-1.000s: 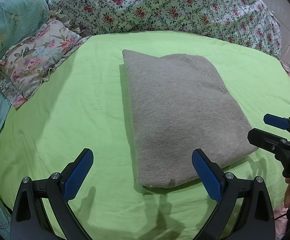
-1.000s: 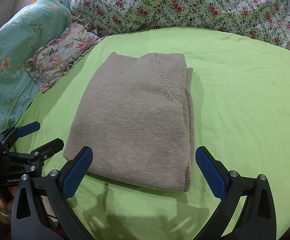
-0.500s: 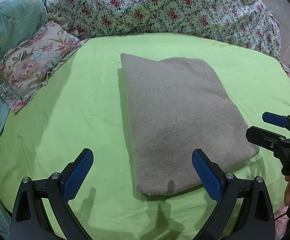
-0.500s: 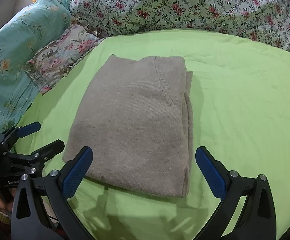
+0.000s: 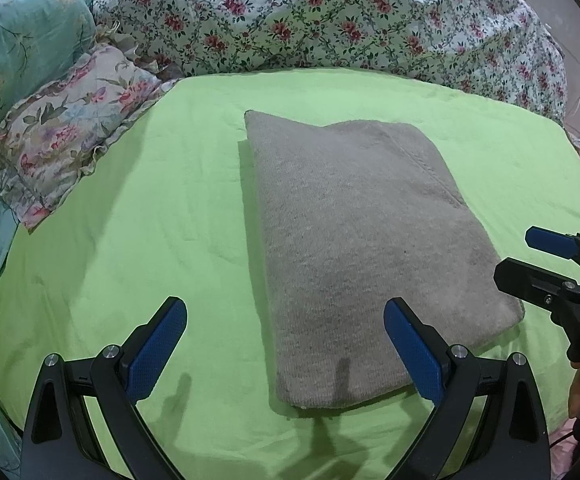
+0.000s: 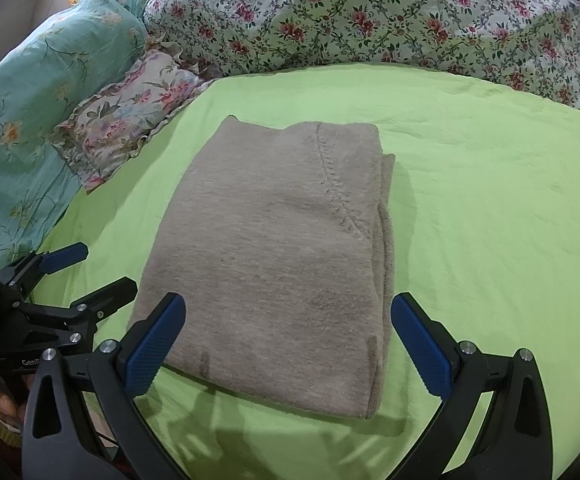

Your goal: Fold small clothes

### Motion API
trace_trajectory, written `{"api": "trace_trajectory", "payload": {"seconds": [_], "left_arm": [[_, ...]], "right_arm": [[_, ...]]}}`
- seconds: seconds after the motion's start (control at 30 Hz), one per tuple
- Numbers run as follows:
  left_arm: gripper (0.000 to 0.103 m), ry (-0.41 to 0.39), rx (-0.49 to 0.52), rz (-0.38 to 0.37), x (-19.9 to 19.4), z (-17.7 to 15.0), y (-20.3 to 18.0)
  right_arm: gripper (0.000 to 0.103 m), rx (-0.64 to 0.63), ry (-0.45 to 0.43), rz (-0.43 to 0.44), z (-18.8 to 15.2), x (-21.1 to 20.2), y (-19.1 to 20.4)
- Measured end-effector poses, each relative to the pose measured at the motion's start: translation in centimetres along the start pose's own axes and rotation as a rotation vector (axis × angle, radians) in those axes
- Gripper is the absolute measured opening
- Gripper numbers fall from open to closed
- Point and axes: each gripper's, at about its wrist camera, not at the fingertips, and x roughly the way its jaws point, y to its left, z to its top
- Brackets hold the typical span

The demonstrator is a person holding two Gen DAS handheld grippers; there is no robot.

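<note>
We see a grey knitted garment (image 5: 362, 248) lying folded into a thick rectangular packet on the lime-green bed sheet (image 5: 150, 216), roughly in the middle of the bed. No finger touches it.

In the left wrist view, our left gripper (image 5: 286, 344) has its fingers spread wide, holding nothing. The packet's near short edge lies between the two blue pads and runs away toward 12 o'clock. The right-hand pad (image 5: 414, 352) overlaps the packet's near corner in the frame, while the left-hand pad stands over bare sheet, apart from the garment. At 3 o'clock the right gripper (image 5: 534, 260) shows from the side, just beside the packet's right edge, its fingers also apart.

In the right wrist view, the right gripper (image 6: 288, 344) is likewise spread wide and empty. The garment (image 6: 274, 256) fills the space ahead of it: the left pad (image 6: 152, 346) overlaps the packet's near left corner, and the right pad sits just off its stacked, layered right edge. A seam runs diagonally across the top layer. At 9 o'clock the left gripper (image 6: 78, 276) appears near the packet's left edge, fingers parted.

Beyond the sheet, from 10 to 2 o'clock, a rose-print quilt (image 5: 330, 16) is heaped. A ruffled floral pillow (image 5: 62, 140) lies at 10 o'clock, with a teal floral cushion (image 6: 46, 92) beside it.
</note>
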Motion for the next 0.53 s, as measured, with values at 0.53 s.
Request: {"api": "trace_trajectory", "payload": {"seconds": [0.53], "left_arm": [[0.100, -0.012, -0.165, 0.069, 2.4, 1.7, 6.9]], "right_arm": [[0.102, 0.156, -0.080, -0.063, -1.2, -2.6, -9.0]]}}
